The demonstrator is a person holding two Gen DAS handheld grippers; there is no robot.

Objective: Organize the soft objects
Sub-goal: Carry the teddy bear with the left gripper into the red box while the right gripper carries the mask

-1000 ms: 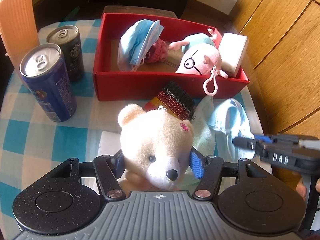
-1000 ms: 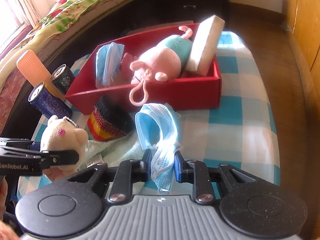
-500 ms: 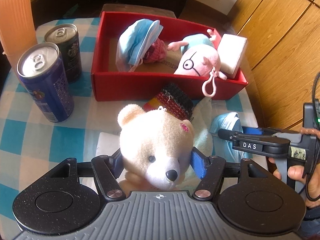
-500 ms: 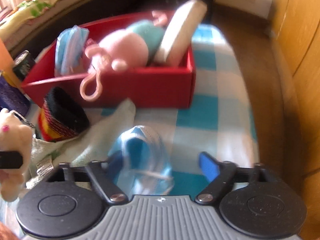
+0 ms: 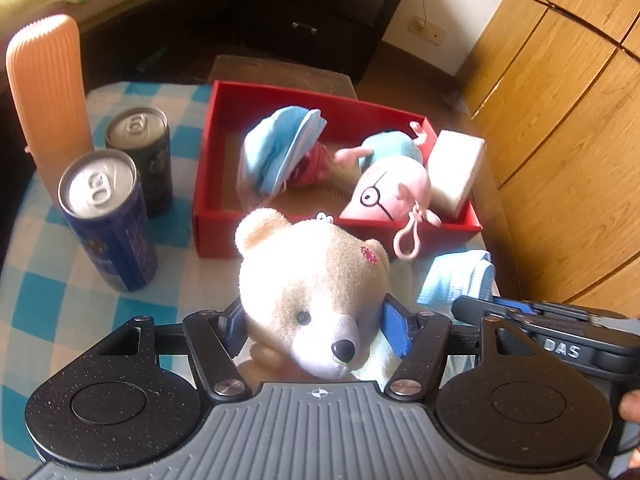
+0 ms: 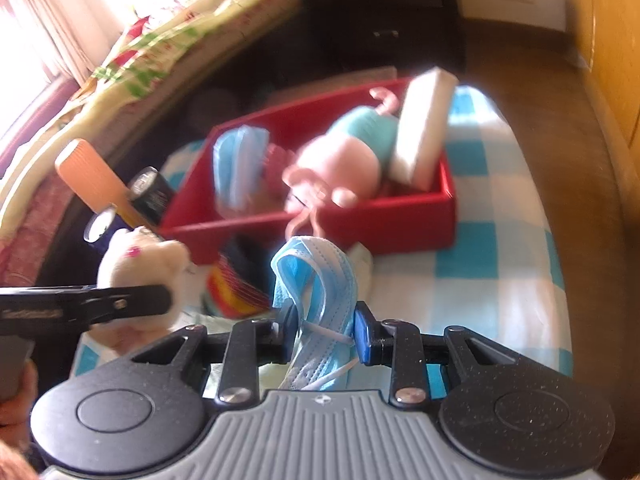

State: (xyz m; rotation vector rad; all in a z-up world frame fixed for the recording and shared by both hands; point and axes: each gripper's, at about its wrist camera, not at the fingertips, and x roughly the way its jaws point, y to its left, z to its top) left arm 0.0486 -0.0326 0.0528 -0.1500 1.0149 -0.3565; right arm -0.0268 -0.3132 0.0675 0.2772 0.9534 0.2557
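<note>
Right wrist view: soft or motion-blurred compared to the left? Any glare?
Right wrist view: red box and pink plush smeared, window corner blown out; held blue mask stays fairly sharp. Left wrist view: crisp, though sunlight overexposes the teddy bear; fisheye bends the wardrobe.

Two drink cans are seen standing upright on the checked blue-and-white tablecloth [image 5: 48, 280]: a blue can [image 5: 108, 220] nearer the camera and a dark can [image 5: 144, 152] just behind it. A ribbed orange container [image 5: 48, 92] is stood upright behind both, at the table's left edge. Beyond the table a dark drawer cabinet [image 5: 324, 4] is set against a white wall bearing a socket [image 5: 426, 28]. Wooden cupboard doors [image 5: 568, 120] are seen on the right. A floral bedcover [image 6: 160, 36] is spread at upper left.
</note>
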